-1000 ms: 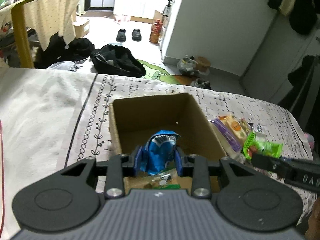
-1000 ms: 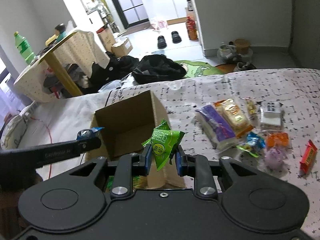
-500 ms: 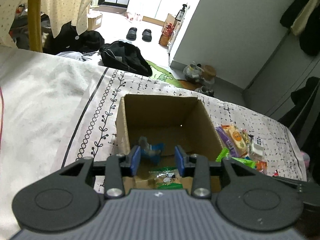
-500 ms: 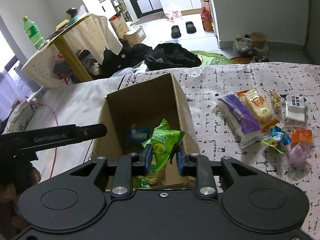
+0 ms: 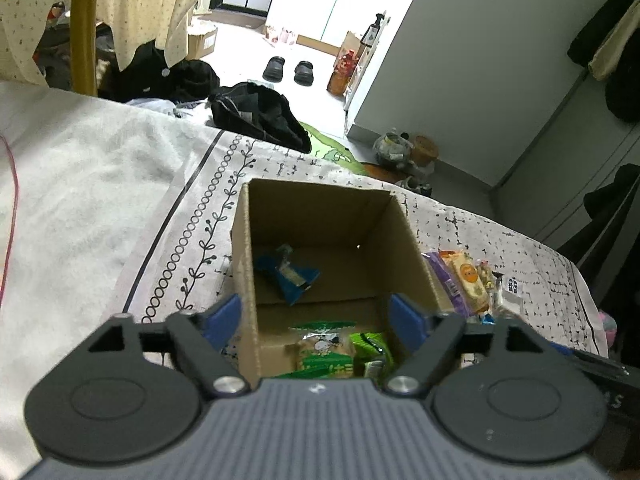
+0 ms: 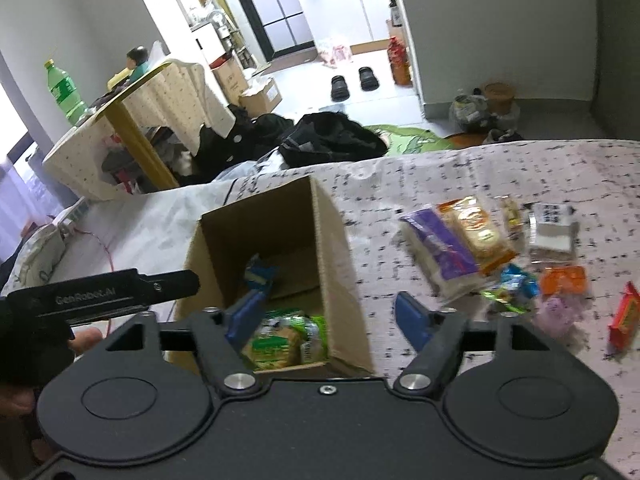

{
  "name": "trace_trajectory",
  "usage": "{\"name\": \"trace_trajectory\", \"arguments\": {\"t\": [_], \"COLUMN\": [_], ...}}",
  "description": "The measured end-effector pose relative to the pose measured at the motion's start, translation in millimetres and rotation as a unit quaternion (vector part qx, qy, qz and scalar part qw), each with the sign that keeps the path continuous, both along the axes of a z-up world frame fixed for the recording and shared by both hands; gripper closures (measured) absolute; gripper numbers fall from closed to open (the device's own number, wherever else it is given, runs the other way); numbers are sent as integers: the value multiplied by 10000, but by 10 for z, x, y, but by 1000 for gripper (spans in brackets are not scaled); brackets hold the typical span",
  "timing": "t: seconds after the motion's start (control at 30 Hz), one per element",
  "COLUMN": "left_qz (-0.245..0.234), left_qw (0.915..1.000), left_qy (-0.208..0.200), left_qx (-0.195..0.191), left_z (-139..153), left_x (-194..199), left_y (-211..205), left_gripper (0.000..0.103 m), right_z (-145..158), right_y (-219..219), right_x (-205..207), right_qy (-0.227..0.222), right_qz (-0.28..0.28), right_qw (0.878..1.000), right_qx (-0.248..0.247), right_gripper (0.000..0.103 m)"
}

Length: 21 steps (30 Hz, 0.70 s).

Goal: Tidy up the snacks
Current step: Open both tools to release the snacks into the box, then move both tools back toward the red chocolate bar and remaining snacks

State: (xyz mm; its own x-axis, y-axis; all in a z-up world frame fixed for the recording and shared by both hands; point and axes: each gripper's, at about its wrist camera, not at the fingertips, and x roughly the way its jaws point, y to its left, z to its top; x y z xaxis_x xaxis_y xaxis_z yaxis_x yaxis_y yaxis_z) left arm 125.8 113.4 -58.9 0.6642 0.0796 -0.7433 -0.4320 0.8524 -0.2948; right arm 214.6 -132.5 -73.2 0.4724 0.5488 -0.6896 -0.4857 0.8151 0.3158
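Note:
An open cardboard box stands on the patterned cloth. Inside it a blue snack packet lies loose on the floor of the box. Green packets are piled at the near end. My left gripper hovers over the box's near rim, its jaws opening with nothing held between them. My right gripper hangs over the box's near right corner, jaws opening too and gripping nothing. The left gripper's finger shows at the left of the right wrist view.
Loose snacks lie on the cloth right of the box: a purple pack, an orange-yellow pack, a white pack, an orange sweet and a red bar. Beyond the cloth's far edge are black bags and a draped table.
Both grippers have opened. The blue packet left the left gripper and the green packet left the right gripper; both now lie inside the box.

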Motion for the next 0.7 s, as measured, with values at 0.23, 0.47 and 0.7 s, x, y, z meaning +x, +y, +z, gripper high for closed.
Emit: {"name": "trace_trajectory", "arguments": {"t": [0.23,0.47,0.7], "left_qz": [-74,-198,-507], "left_qw": [9999,9994,9980], "left_qy": [57,-25,-62], "left_qx": [142,288,363], "left_z": [1,18,37], "left_x": [32,82,167], "left_y": [-234,-428,-642], "left_gripper": [0,0,0], "right_z": [-52,-85,-93], "right_y": [-354,-683,-895], "right_x": [-4,-27,-48], "right_qy": [-41,-144,-155], "right_qz": [-292,-368,-330], "right_qw": [9993,9986,9985], "right_qx": [-225,-345,-406], "right_gripper": [6,2,0]}}
